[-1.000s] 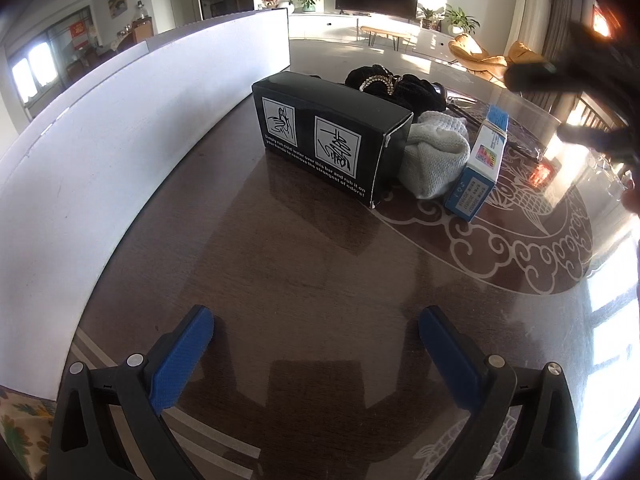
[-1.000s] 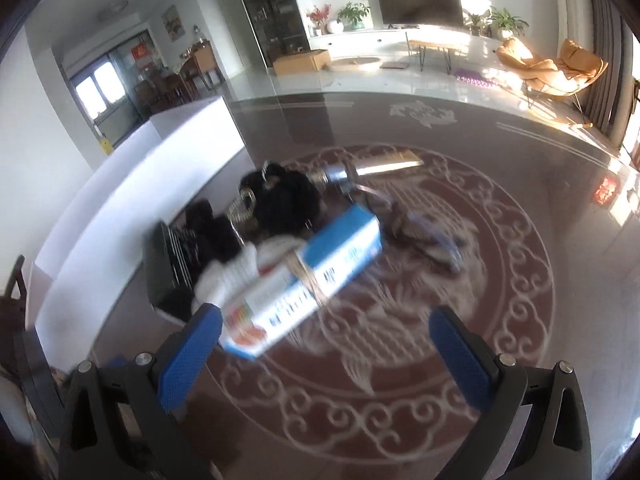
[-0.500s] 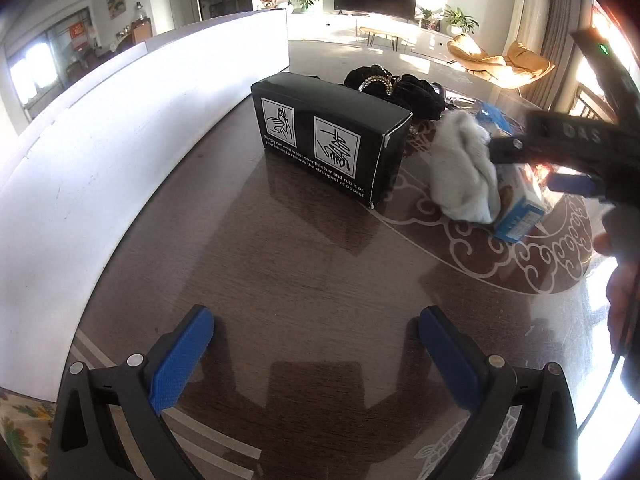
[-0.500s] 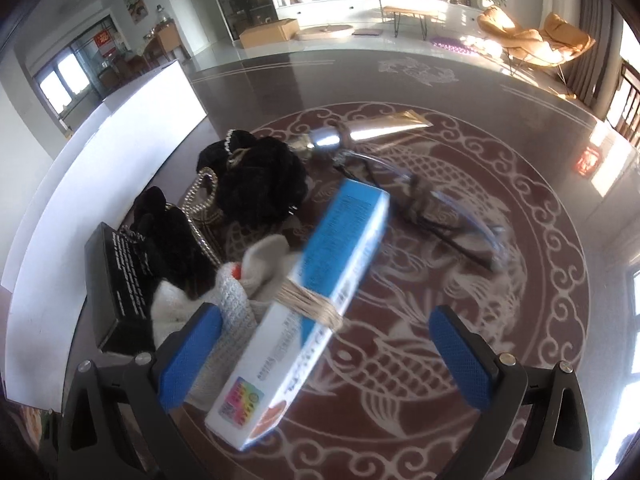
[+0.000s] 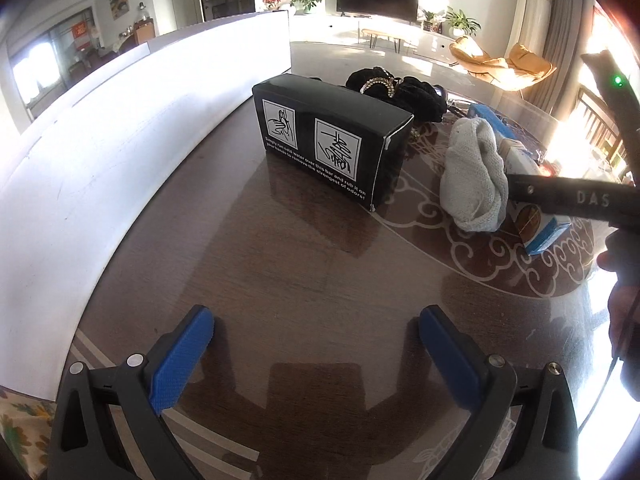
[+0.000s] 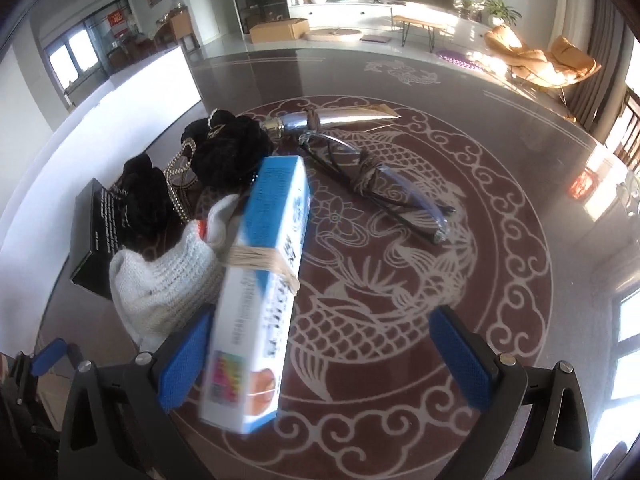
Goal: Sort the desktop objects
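Two tools agape, glasses (image 6: pixel 384 188) beyond box (image 6: pixel 260 288)

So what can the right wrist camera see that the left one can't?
Only the right wrist view shows the glasses and silver tube lying on the table. Only the left wrist view shows the black box's white pictures and the left tongs, open. Both show the white knit cloth, blue-and-white box and black scrunchies.
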`<state>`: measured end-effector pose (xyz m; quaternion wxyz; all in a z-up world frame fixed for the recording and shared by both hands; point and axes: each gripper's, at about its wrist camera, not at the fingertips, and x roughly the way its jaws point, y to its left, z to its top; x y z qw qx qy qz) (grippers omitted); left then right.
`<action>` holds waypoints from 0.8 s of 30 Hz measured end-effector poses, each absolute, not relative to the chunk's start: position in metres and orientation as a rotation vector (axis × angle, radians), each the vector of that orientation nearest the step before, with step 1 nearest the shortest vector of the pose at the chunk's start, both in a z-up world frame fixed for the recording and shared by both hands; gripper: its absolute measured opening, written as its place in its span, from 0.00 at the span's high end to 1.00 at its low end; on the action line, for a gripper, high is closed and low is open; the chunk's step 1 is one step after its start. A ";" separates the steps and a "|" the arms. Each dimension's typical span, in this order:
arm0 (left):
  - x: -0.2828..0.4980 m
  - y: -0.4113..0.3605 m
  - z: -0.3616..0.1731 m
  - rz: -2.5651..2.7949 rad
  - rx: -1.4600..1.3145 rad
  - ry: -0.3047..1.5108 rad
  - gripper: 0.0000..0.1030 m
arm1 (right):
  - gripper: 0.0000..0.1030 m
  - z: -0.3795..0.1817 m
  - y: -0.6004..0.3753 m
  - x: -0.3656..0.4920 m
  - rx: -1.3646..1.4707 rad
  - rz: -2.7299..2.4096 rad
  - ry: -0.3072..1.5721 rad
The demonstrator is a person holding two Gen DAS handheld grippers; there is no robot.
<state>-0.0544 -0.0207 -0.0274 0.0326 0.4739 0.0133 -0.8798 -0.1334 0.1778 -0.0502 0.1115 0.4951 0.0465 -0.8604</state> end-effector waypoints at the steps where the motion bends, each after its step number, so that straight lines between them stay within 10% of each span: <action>1: -0.055 -0.021 -0.027 -2.708 1.459 0.041 0.00 | 0.00 -0.054 0.173 -0.134 1.451 -2.525 0.189; 24: -0.043 -0.016 -0.030 -2.710 1.456 0.040 0.00 | 0.00 -0.067 0.178 -0.129 1.332 -2.564 0.198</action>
